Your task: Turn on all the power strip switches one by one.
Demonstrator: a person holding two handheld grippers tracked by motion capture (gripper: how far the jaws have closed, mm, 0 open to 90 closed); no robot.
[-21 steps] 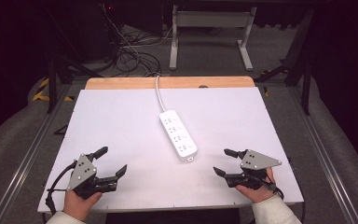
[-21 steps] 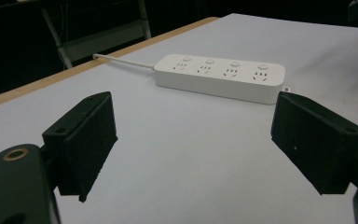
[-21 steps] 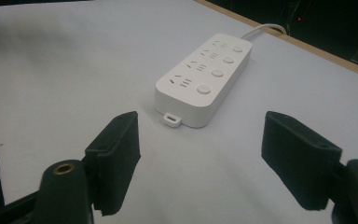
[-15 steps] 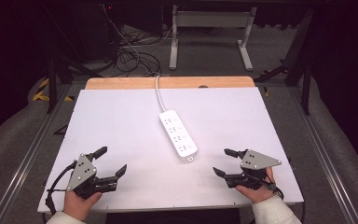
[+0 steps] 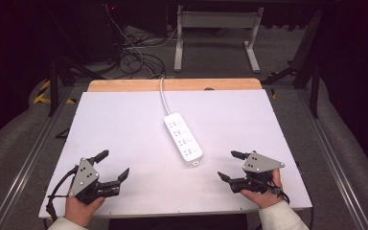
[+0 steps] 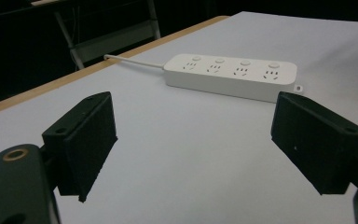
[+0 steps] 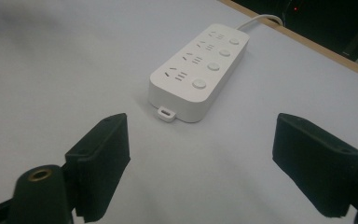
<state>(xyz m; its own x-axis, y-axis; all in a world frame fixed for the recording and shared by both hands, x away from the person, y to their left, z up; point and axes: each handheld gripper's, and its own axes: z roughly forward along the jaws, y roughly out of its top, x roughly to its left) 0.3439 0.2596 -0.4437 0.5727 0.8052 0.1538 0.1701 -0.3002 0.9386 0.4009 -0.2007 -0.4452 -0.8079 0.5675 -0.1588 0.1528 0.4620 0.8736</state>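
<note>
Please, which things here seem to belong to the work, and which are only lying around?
Likely for the work: white four-socket power strip with its white cord; left gripper; right gripper, both open.

Only around: tangled black cables on the floor; grey metal frame behind the table.

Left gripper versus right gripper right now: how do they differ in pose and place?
The left gripper sits near the table's near-left corner; the right gripper near its near-right corner. The left gripper's jaws point up and right across the table; the right gripper's point left. The power strip lies closer to the right gripper than to the left. Shared: both open, holding nothing, aimed roughly toward the strip.
</note>
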